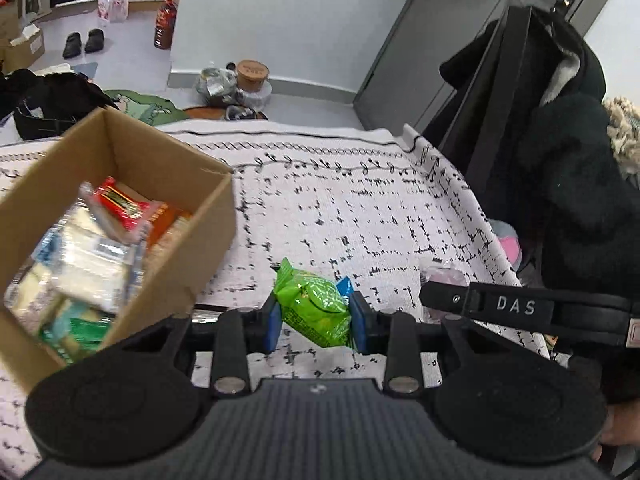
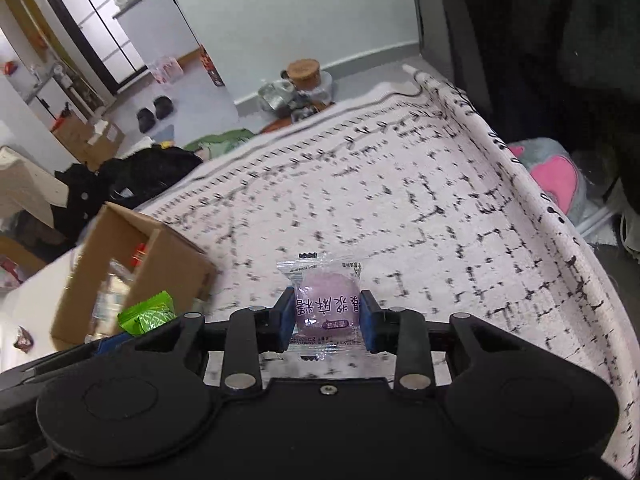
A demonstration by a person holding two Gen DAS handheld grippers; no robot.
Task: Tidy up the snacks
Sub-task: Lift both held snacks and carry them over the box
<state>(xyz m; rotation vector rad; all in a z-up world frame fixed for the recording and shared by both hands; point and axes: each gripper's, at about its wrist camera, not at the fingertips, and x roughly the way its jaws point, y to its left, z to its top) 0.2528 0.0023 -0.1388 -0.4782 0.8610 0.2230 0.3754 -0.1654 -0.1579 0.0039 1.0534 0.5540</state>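
Left gripper (image 1: 316, 316) of mine pinches a green snack packet (image 1: 314, 306) between its blue pads, above the patterned cloth (image 1: 360, 208) — just beside the cardboard box (image 1: 160, 168) of snacks. Right gripper (image 2: 326, 320) is clamped on a clear-wrapped purple sweet (image 2: 326, 306), also off the cloth.

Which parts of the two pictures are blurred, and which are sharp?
Left wrist view: the snacks in the cardboard box are smeared by motion; the green packet is sharp. Right wrist view: the patterned cloth and box are smeared; the purple mochi packet is sharp.
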